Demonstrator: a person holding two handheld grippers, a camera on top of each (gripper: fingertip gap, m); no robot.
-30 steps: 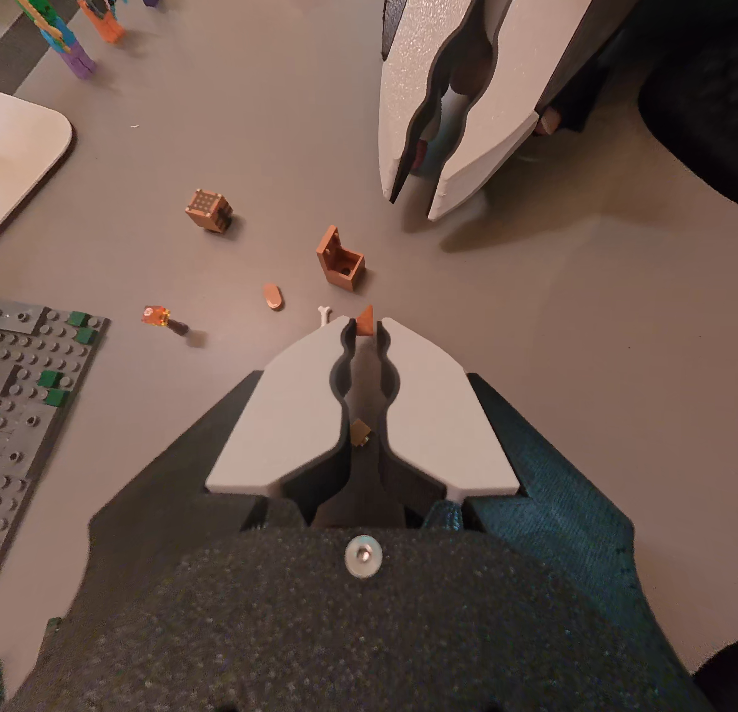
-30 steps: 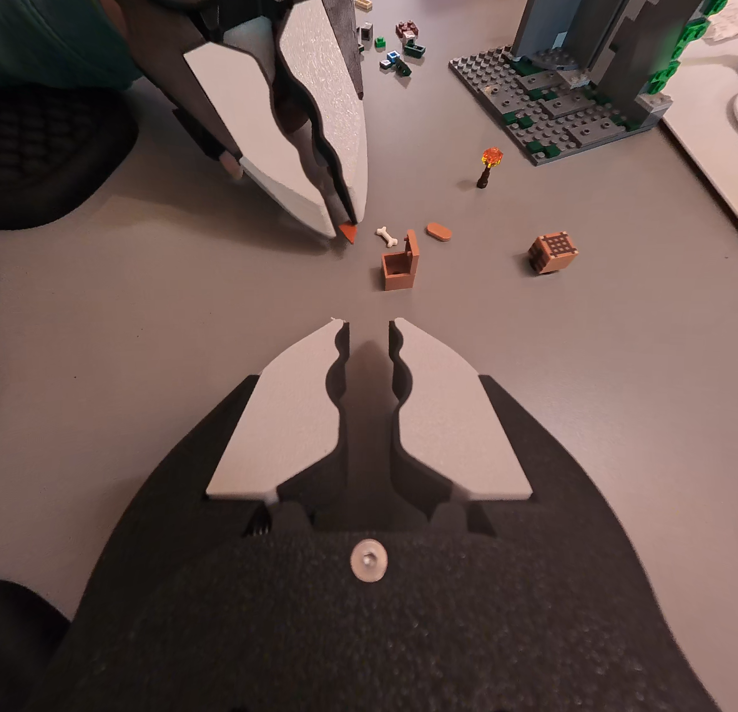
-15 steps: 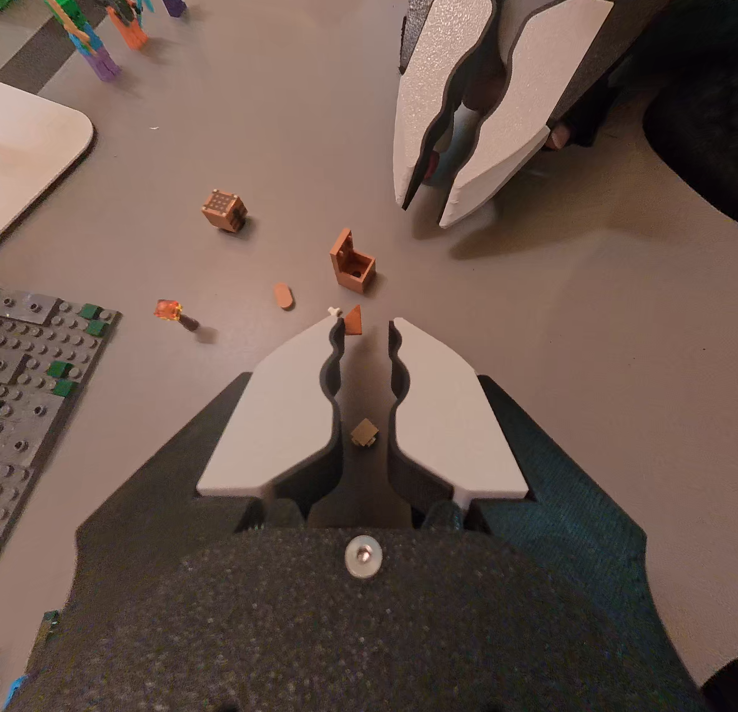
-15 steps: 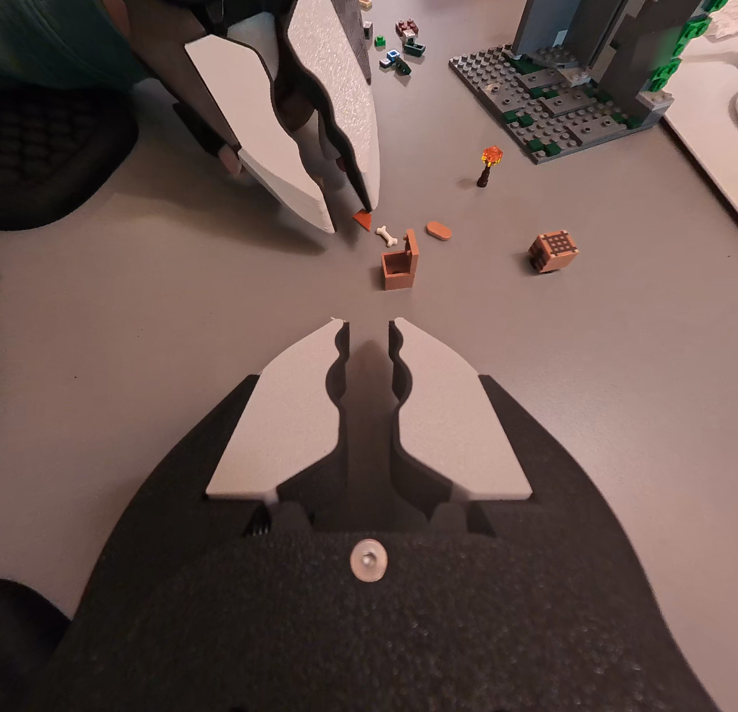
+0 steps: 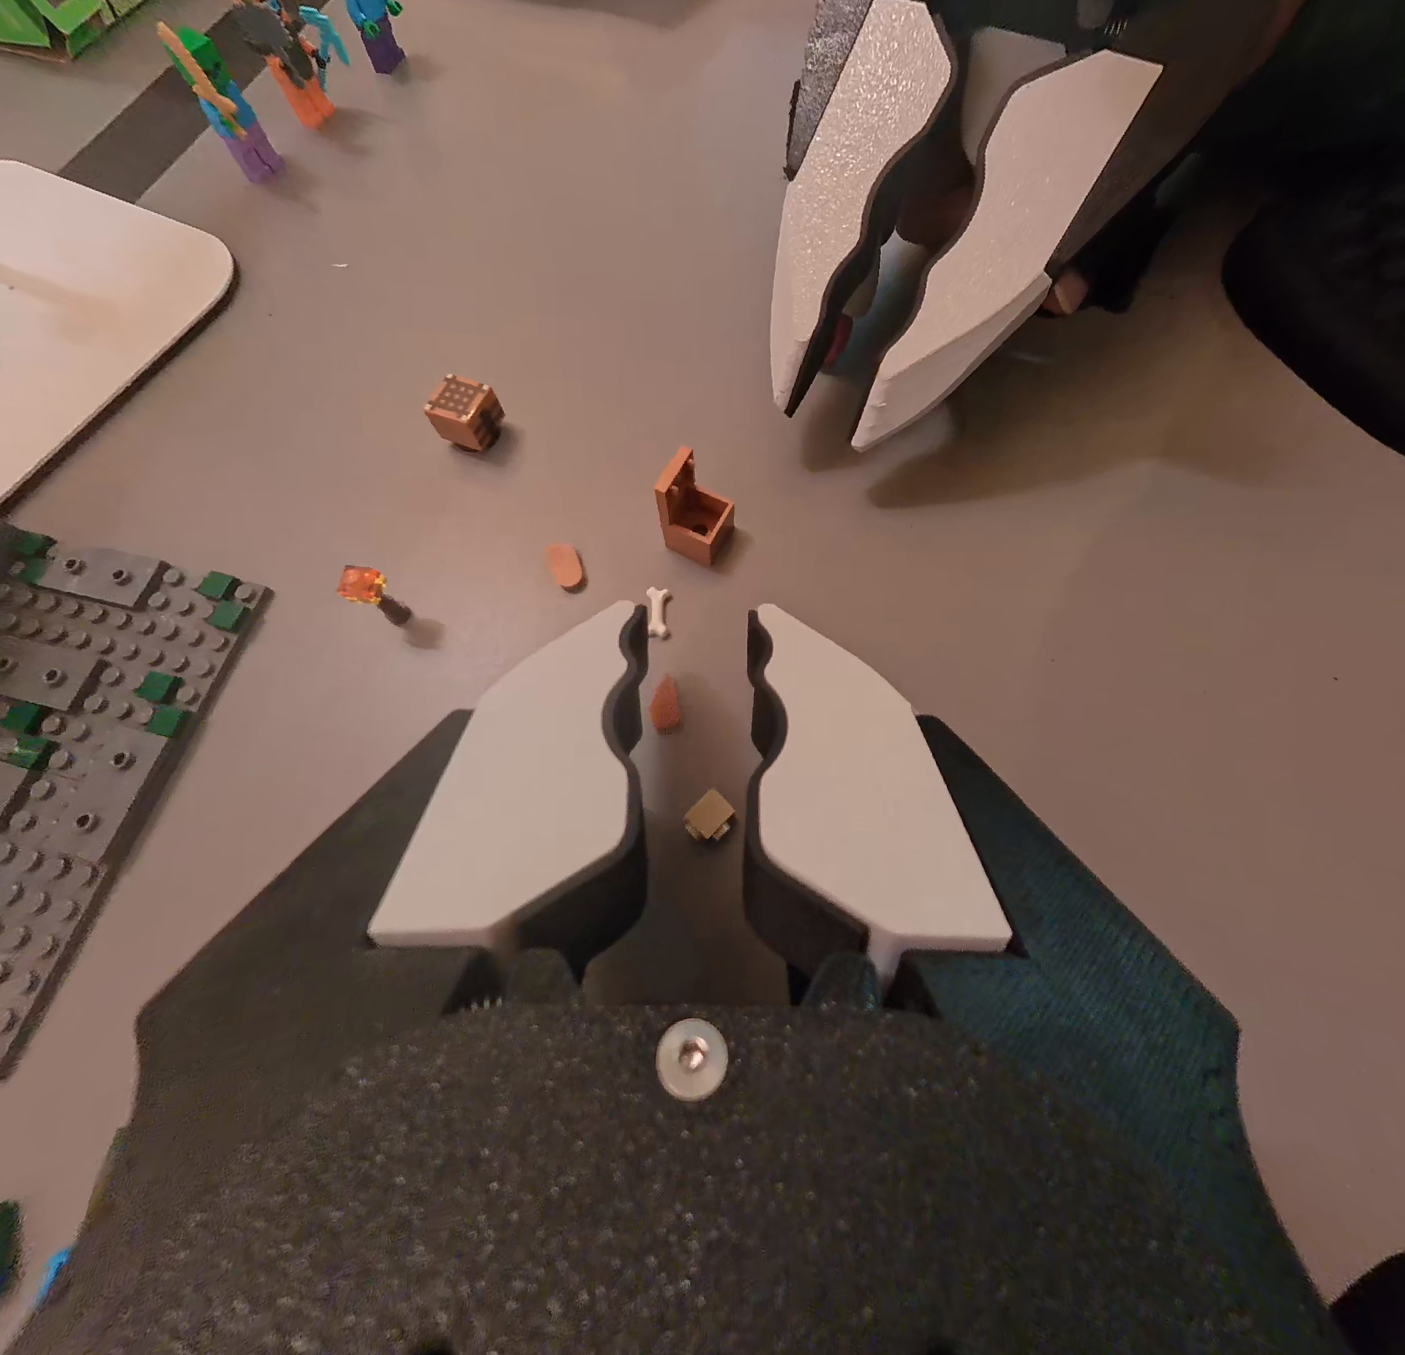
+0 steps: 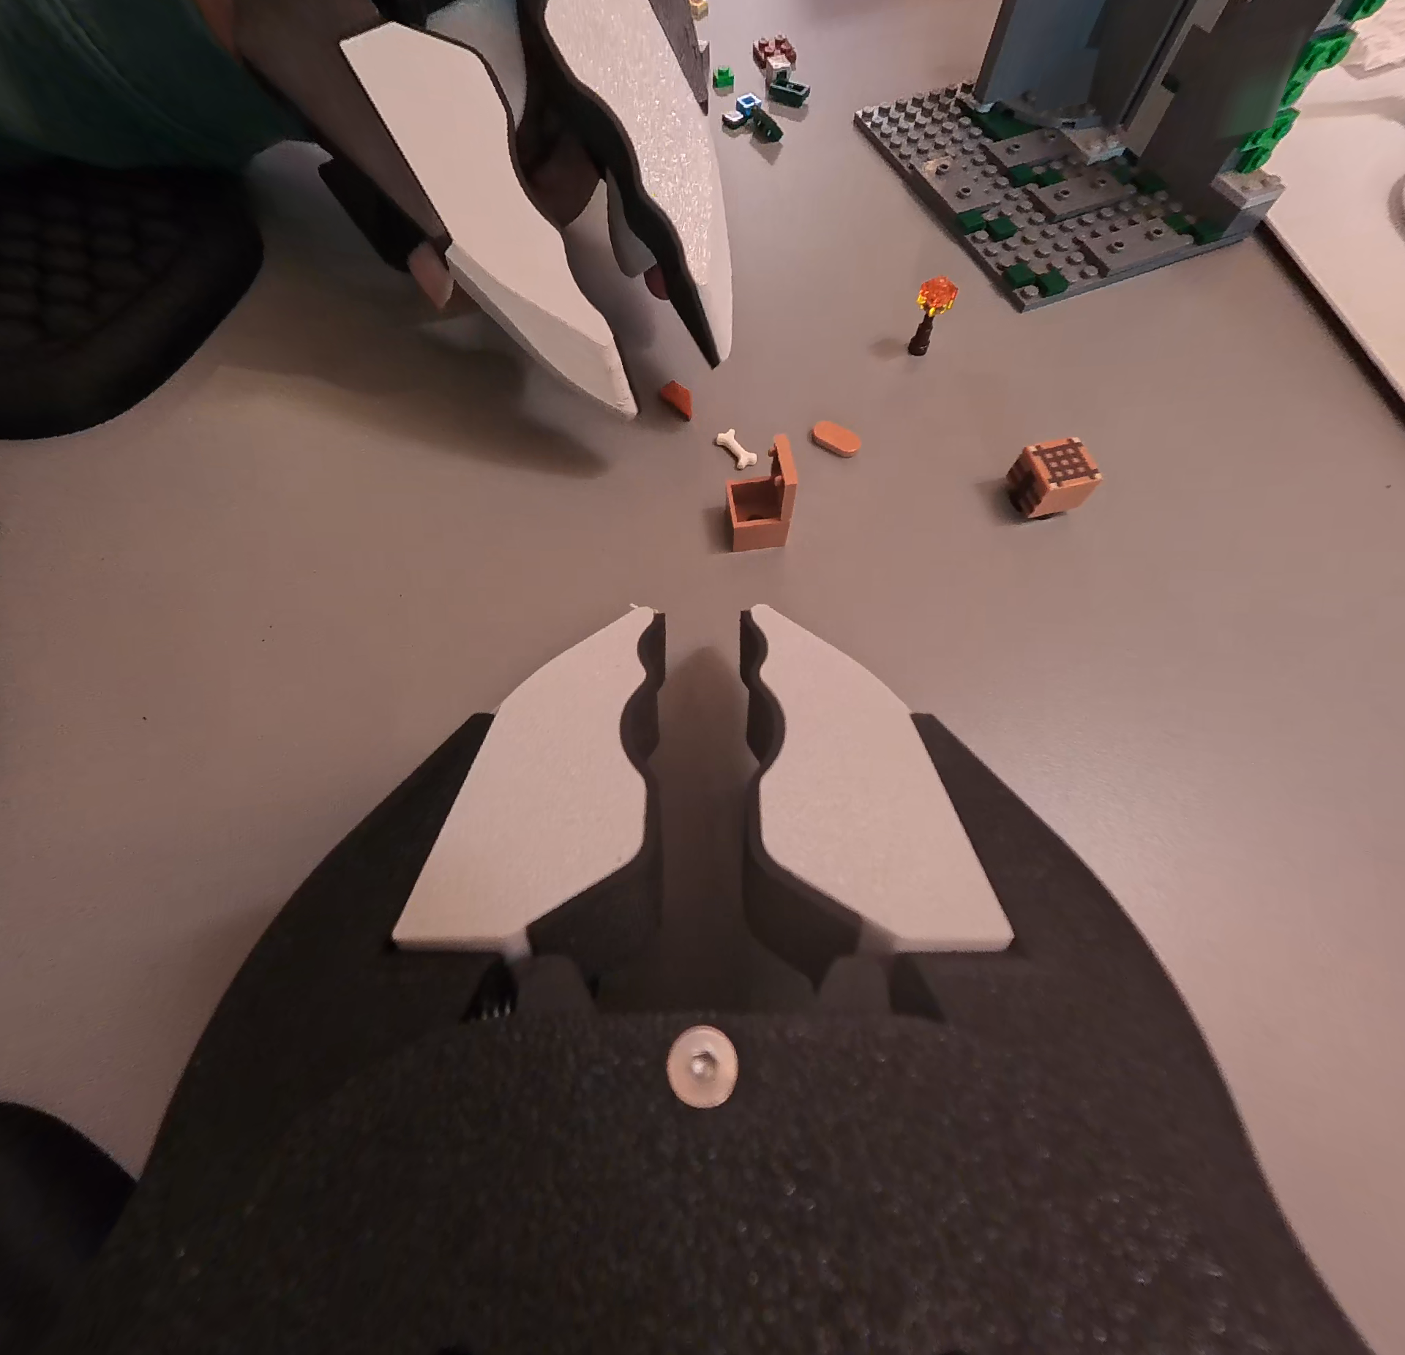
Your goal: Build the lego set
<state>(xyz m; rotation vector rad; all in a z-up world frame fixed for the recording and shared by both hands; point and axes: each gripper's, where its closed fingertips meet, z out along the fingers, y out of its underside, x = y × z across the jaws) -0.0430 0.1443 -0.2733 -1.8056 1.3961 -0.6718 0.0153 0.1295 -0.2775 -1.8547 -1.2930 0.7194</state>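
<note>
Pick-up step, apparently: left gripper (image 5: 692,615) jaws parted, empty, straddling small orange wedge piece (image 5: 665,703) lying on table (image 5: 988,672). Right gripper (image 6: 699,611) narrowly parted, idle. Next: lower, close.

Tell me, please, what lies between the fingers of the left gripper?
Between the open left gripper fingers, on the table: a small orange piece and an olive brick. The left wrist view shows both.

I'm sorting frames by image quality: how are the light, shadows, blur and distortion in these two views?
Left wrist view: warm, dim light; the far right gripper throws a broad soft shadow on the grey table; the grey baseplate at the left edge is smeared, and wide-angle distortion bends the edges. Right wrist view: sharper centre, with the brown chest and white bone crisp; the tower leans and softens toward the corner.
</note>
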